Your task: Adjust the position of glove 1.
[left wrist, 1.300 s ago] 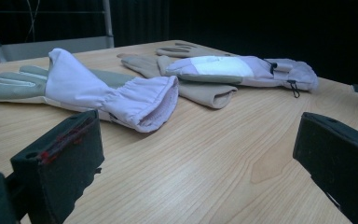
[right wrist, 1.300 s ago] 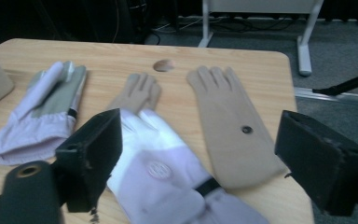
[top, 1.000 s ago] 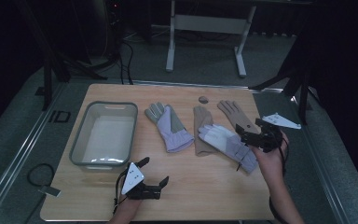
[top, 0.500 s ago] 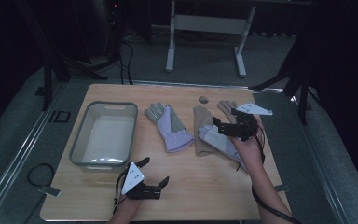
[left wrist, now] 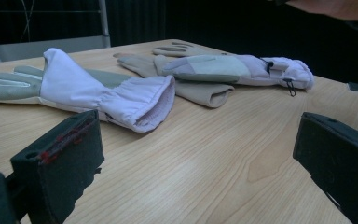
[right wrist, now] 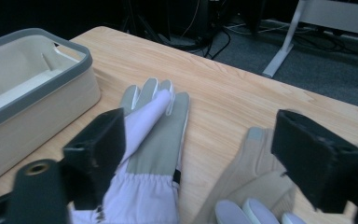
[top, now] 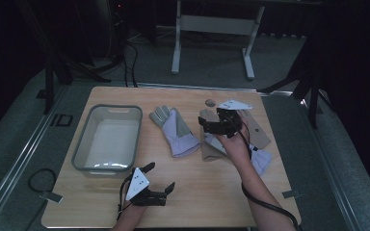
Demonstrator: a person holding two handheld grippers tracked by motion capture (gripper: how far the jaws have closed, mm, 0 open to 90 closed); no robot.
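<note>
While our right gripper point(top: 211, 126) hovers spread above the beige glove point(top: 211, 149), aimed at the lavender glove point(top: 176, 131) mid-desk point(top: 212, 202), we judge reaching underway; next, lower and pinch. Our left gripper point(top: 158, 182) rests spread, empty.

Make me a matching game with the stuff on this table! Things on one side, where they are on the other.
Things:
1. grey-rimmed plastic tub
2. lavender and grey glove
3. tan fabric glove
4. small dark pebble-like object

Places:
A. partly under the right gripper
B. table's left
C. near the far edge
D. just right of the tub

Pairs: 1-B, 2-D, 3-A, 4-C
</note>
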